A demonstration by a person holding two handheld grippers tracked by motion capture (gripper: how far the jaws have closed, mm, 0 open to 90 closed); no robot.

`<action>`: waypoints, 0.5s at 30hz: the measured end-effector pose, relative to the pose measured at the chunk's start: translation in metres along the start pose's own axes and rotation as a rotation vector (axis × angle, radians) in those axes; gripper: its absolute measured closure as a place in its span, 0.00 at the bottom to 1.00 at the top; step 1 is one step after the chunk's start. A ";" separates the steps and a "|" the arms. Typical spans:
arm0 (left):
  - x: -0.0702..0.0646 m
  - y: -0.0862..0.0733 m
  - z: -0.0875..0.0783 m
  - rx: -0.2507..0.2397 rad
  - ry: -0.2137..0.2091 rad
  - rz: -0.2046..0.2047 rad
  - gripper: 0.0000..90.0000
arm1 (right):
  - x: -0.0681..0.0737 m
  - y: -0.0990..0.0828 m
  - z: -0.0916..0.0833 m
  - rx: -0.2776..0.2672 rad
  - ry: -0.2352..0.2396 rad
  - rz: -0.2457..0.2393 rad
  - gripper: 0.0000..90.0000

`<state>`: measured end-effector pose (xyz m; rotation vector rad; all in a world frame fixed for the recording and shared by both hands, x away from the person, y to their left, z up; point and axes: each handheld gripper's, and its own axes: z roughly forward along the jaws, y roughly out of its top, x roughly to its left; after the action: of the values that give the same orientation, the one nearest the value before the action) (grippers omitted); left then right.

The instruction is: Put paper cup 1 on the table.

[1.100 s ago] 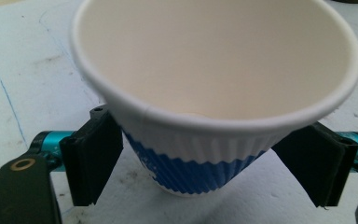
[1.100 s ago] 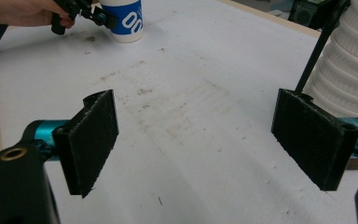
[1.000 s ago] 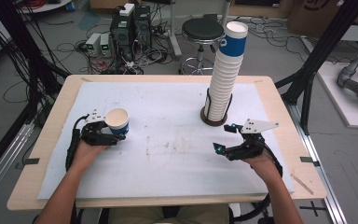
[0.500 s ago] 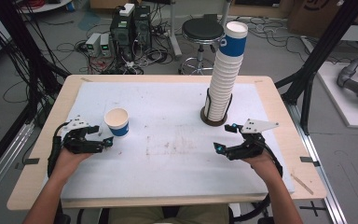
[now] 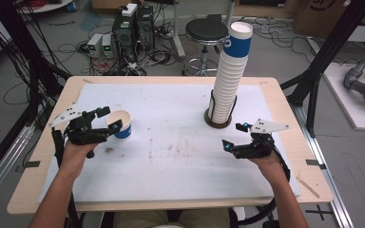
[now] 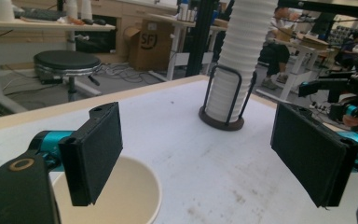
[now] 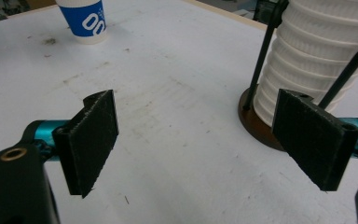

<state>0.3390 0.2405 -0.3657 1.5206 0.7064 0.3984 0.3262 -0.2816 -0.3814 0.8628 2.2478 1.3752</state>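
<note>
Nearest you, your two forearms come in over the front edge of the wooden bench (image 5: 285,90), which is covered by a white sheet (image 5: 171,156) with faint smudges near its middle.

Your right gripper (image 5: 234,137) sits over the right side of the sheet, pointing toward the centre. Its jaws are released and stand wide apart, with nothing between the pads (image 7: 91,140); in the right gripper view, bare white sheet shows between them.

Your left gripper (image 5: 108,119) is on the left side of the sheet, and its jaws are also released. In the left gripper view the blue-and-white paper cup (image 6: 121,196) stands upright low in front of the left-hand pad (image 6: 95,149), its open mouth partly behind that pad, while the other pad is well clear of it. From the high view, the cup (image 5: 120,125) stands on the sheet just past the jaw tips; whether a tip touches its rim you cannot tell from here.

Farther back, right of centre, the tall stack of white ribbed paper cups (image 5: 230,71) rises from a black wire holder on a dark round base (image 5: 218,122), topped by a cup with a blue band.

Beyond the bench, a black round stool (image 5: 208,31) stands on the floor among cables.
</note>
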 end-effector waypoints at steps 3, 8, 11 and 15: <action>-0.005 0.005 0.009 -0.004 -0.008 0.018 0.18 | -0.001 0.000 -0.001 0.000 -0.007 0.008 0.17; -0.015 0.011 0.017 -0.005 -0.031 0.045 0.19 | -0.002 0.000 -0.003 -0.004 -0.016 0.007 0.17; -0.020 0.011 0.019 0.005 -0.034 0.061 0.19 | -0.002 0.000 -0.003 -0.007 -0.017 0.005 0.17; -0.020 0.010 0.017 0.012 -0.025 0.063 0.18 | -0.002 0.000 -0.003 -0.005 -0.016 0.003 0.17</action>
<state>0.3369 0.2146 -0.3539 1.5593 0.6434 0.4230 0.3262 -0.2850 -0.3798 0.8725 2.2307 1.3702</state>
